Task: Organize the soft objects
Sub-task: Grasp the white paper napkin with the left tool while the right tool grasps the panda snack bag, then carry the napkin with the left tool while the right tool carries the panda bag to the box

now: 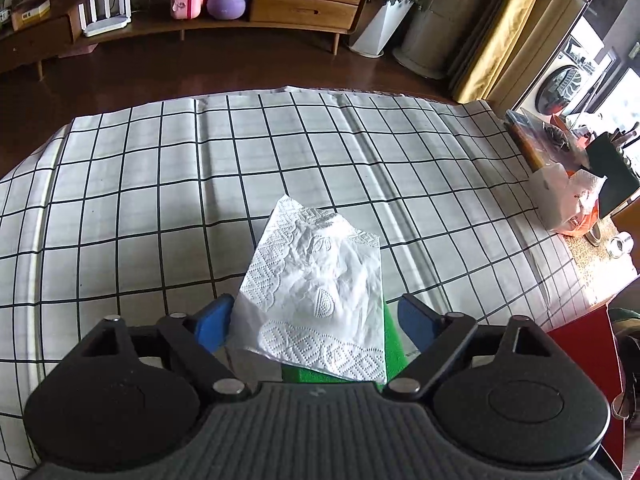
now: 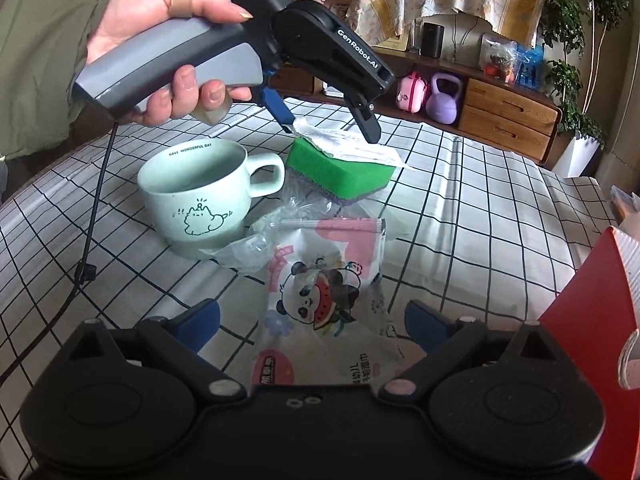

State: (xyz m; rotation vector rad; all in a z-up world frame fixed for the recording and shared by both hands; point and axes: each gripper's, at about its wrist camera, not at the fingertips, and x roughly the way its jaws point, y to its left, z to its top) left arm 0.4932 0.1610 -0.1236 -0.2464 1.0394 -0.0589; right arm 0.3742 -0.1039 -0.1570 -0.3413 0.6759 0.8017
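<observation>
A crumpled white embossed tissue [image 1: 320,280] lies on top of a green sponge [image 1: 391,340]. My left gripper [image 1: 316,320] stands open around them, one blue finger on each side. In the right wrist view the left gripper [image 2: 331,132] points down with its fingertips at the two ends of the tissue [image 2: 352,142] on the sponge [image 2: 340,168]. My right gripper [image 2: 312,322] is open, low over a snack packet [image 2: 320,300] printed with a panda and watermelon. The packet lies flat between its fingers, apart from both pads.
A pale green mug [image 2: 196,196] stands left of the sponge, with crumpled clear plastic [image 2: 256,240] beside it. A red box [image 2: 592,340] is at the right. Bags and clutter [image 1: 572,196] fill the checked cloth's [image 1: 160,200] right edge. A hand [image 2: 160,40] holds the left gripper.
</observation>
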